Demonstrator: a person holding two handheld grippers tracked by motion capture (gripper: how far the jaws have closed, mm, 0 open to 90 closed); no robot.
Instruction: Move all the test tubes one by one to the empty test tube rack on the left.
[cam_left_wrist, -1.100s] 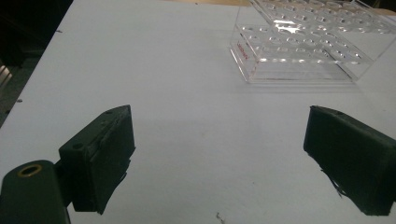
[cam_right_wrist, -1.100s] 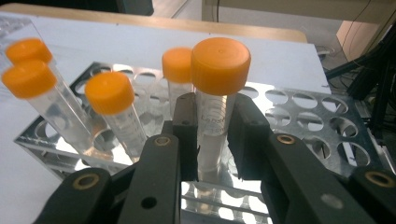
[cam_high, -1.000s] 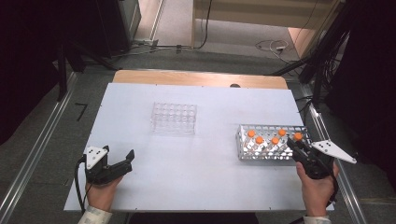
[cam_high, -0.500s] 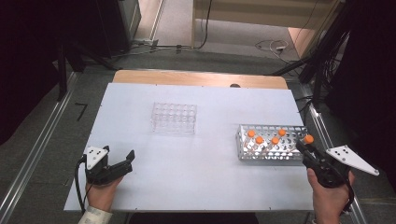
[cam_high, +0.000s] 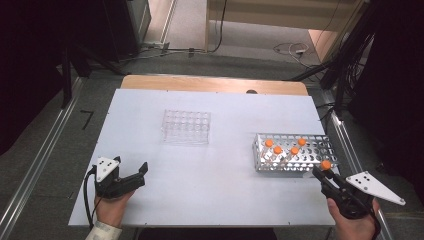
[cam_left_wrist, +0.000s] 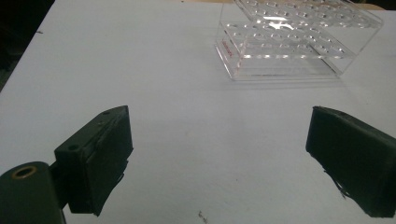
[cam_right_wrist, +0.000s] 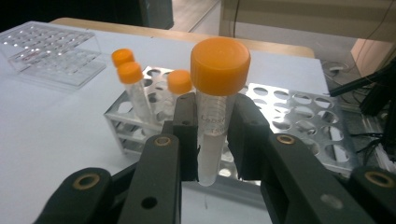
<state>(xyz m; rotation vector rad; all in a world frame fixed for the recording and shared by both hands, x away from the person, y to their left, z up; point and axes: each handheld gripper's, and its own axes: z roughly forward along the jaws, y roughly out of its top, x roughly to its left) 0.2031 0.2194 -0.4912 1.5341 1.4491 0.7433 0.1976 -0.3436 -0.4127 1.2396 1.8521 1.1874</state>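
One orange-capped clear plastic tube (cam_right_wrist: 215, 112) sat pinched in your right gripper (cam_right_wrist: 212, 135); you needed it upright toward the clear acrylic rack (cam_high: 186, 126). Your left gripper (cam_left_wrist: 219, 154) stayed spread near the table's front-left corner.

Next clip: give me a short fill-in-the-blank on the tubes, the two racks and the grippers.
1. The right gripper is shut on a tube with an ______ cap.
2. Counting caps, ______ tubes stand in the metal rack.
3. The clear plastic rack holds ______ tubes.
4. The left gripper has its jaws ______, with nothing between them.

Missing words: orange; four; no; open
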